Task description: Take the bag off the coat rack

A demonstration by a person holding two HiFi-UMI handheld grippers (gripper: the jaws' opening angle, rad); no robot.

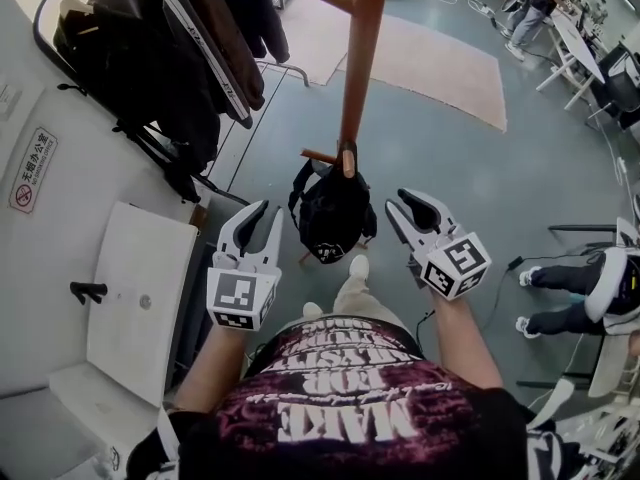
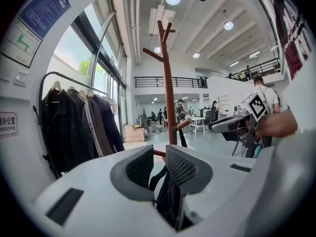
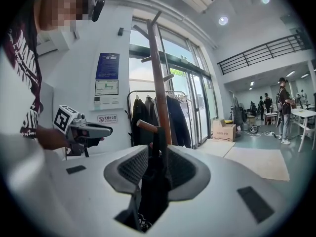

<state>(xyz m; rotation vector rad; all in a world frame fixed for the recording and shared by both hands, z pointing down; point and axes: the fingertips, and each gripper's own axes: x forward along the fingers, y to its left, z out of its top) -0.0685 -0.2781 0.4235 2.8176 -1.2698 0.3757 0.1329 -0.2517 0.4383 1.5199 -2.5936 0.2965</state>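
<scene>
black bag (image 1: 332,214) hanging on coat rack (image 1: 361,53), rack top cut off

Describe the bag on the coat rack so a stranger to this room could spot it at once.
Find the tall brown wooden coat rack on the grey floor near a pale rug. Low on its pole, a black bag hangs from a short peg. Unlike the dark jackets crowded together by the wall, it hangs alone.
</scene>
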